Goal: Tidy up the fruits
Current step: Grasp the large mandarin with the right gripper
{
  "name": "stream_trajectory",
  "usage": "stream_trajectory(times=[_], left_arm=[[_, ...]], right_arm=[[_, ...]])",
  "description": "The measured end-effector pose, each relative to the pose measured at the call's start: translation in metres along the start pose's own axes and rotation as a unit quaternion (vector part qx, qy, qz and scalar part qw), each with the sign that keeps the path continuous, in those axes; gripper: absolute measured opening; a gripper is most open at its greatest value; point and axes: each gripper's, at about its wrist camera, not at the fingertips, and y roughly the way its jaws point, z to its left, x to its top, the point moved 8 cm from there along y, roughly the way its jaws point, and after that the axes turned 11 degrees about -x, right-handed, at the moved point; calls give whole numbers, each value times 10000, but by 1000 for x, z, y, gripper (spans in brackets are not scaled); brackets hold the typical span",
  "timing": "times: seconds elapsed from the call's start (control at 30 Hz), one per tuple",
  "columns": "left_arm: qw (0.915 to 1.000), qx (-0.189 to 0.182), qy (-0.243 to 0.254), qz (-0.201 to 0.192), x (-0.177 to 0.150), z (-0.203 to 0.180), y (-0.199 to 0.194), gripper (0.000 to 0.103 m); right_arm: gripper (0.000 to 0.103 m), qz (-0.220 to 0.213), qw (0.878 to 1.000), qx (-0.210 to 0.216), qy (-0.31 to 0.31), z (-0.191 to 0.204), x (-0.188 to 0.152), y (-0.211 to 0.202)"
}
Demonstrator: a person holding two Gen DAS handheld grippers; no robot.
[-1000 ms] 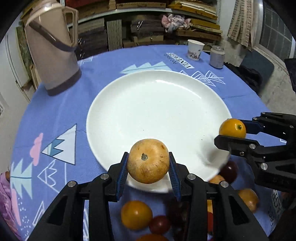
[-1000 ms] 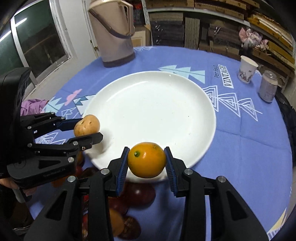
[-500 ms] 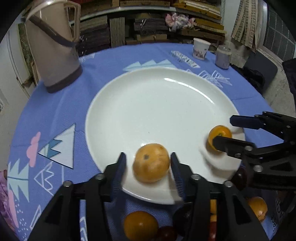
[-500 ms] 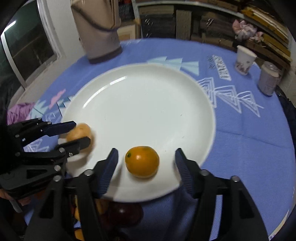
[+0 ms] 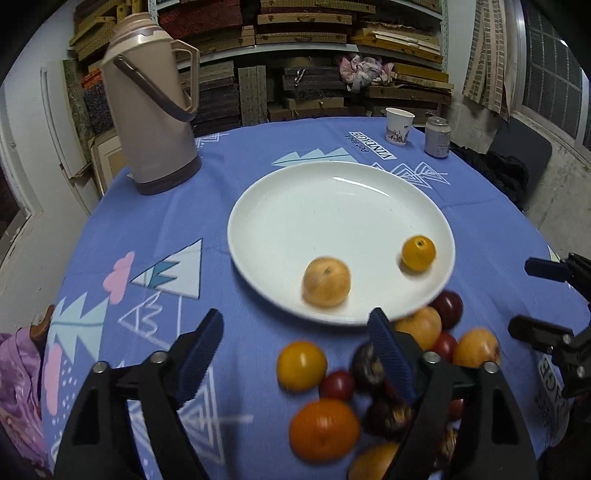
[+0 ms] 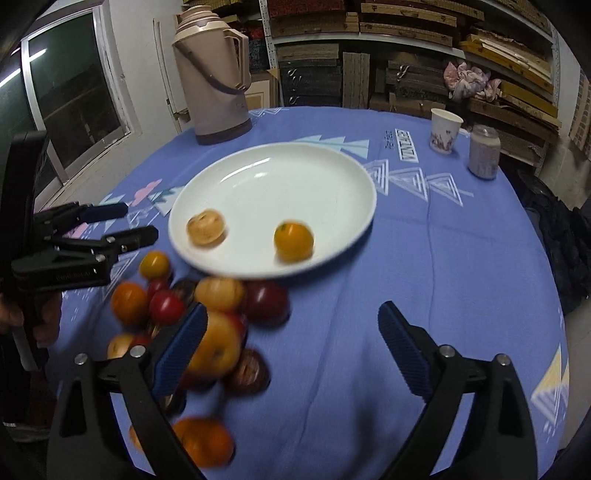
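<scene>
**Fruits: two on plate, rest heaped at near rim**

Fruits sit in two groups on the blue patterned tablecloth [image 5: 155, 229]. On the white plate [image 5: 332, 199]: a tan round fruit [image 5: 326, 282] near the front edge and a small orange citrus [image 5: 418, 253] to its right, apart from each other, each resting on the plate surface. Both slightly blurred.

Off the plate, just beside its near rim: a loose pile of fruit [image 6: 207, 306], yellow, orange, red and dark purple pieces, touching one another. Exact count not readable; several are blurred or hidden behind the gripper fingers.

Left gripper [image 5: 295, 350]: jaws have just been opening and stand wide apart, nothing between the blue pads. It hangs over the cloth in front of the plate, with one finger [image 5: 389, 354] overlapping the pile in view. Contact with the pile cannot be told.

Right gripper [image 6: 291, 347]: jaws have likewise just been opening, wide apart, empty. Its left finger [image 6: 181, 343] overlaps the pile in view; its other finger is over bare cloth.

Background, far side of table: beige thermos jug [image 5: 151, 122], paper cup [image 5: 399, 126], drink can [image 5: 437, 137]. Shelves of stacked boards [image 5: 314, 33] behind.
</scene>
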Motion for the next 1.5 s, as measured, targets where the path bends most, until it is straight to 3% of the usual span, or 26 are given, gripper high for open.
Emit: stream_trajectory(times=[0.4, 0.47, 0.63, 0.73, 0.97, 1.07, 1.13, 1.5], left_arm=[[9998, -79, -163, 30, -57, -18, -37, 88], [9997, -97, -219, 71, -67, -19, -41, 88], [9993, -100, -272, 237, -85, -21, -40, 88], [9992, -110, -265, 290, -92, -21, -39, 88], [9989, -168, -281, 337, -94, -22, -35, 88], [9988, -191, -271, 370, -95, -22, -34, 88], [9987, -199, -258, 396, -97, -23, -33, 88], [9977, -389, -48, 556, -102, -41, -23, 88]], right_arm=[[91, 112, 9996, 11, -262, 27, -70, -34], [80, 116, 9994, 150, -297, 34, -78, -38], [74, 282, 9989, 245, -275, 43, -91, -31], [73, 347, 9985, 286, -316, 48, -94, -27], [58, 527, 9975, 358, -302, 57, -94, -11], [58, 581, 9975, 321, -259, 61, -94, -3], [46, 587, 9971, 448, -161, 62, -92, -1], [46, 608, 9961, 637, 100, 51, -93, -4]])
